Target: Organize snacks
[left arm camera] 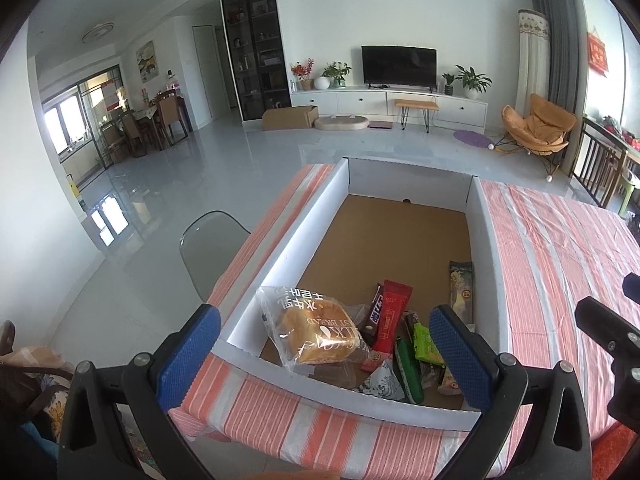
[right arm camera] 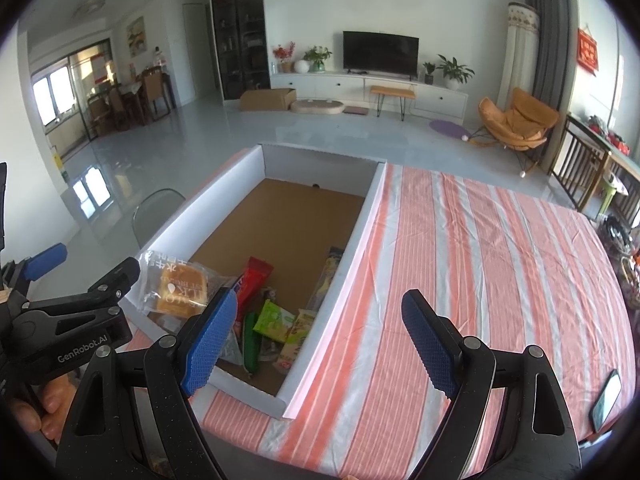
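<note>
One box (left arm camera: pixel 280 236) on the table (left arm camera: pixel 560 248), white walls, brown floor, and we count the snacks piled at its near end. One bread (left arm camera: pixel 316 332) in a clear bag, sitting on top at the near left corner. One red packet (left arm camera: pixel 394 312), with one dark bar (left arm camera: pixel 376 312) tucked beside it. One dark green stick (left arm camera: pixel 408 372), one bright green packet (left arm camera: pixel 426 344), one patterned grey sachet (left arm camera: pixel 382 384). One long dark packet (left arm camera: pixel 460 288) lies alone against the right wall, apart from the pile. That makes seven we can name; there are more wrappers beneath, but they overlap too much to count, and our right pad covers part of the heap in the left view.

Two tongs here. Our left gripper (left arm camera: pixel 324 364) hangs over the box's near end, jaws spread wide with nothing between them. Our right gripper (right arm camera: pixel 316 340) is also gaping and empty, its left pad over the box's corner, its right pad over bare striped cloth.

From the right view, one hand (right arm camera: pixel 32 412) shows at the lower left edge, only fingertips, gripping the left tool's handle. One phone (right arm camera: pixel 606 400) lies at the table's right edge, partly cut off. One grey chair (left arm camera: pixel 212 248) sits beyond the table's left side, its legs hidden. Clutter at the far right edge is too warped to make out.
</note>
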Available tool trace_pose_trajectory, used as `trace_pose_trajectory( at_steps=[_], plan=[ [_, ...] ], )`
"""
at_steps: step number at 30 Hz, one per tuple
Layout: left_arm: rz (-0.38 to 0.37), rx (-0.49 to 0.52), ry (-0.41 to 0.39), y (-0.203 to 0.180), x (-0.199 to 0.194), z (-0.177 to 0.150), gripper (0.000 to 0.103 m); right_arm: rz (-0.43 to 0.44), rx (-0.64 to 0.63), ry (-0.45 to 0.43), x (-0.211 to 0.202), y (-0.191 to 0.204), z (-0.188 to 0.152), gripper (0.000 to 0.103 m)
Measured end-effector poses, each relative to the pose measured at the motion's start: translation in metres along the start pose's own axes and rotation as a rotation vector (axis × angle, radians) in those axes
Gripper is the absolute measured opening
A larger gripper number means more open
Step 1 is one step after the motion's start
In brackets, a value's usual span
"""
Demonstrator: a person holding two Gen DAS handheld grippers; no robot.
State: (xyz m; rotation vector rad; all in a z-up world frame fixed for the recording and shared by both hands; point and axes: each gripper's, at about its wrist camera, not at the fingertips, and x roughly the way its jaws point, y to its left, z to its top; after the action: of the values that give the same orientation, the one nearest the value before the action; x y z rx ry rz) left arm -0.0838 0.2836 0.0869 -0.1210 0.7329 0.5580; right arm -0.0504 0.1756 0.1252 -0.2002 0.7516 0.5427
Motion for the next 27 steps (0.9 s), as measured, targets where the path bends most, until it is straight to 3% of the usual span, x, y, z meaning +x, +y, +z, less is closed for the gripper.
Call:
trace_pose_trajectory(
  at_steps=[27],
  plan=[
    [-0.012,0.020,0.006,-0.0049,0.0012,0.0027,0.103,0.029,0.000,0.028,-0.0016,0.0039,-0.0010,0.087]
  ],
)
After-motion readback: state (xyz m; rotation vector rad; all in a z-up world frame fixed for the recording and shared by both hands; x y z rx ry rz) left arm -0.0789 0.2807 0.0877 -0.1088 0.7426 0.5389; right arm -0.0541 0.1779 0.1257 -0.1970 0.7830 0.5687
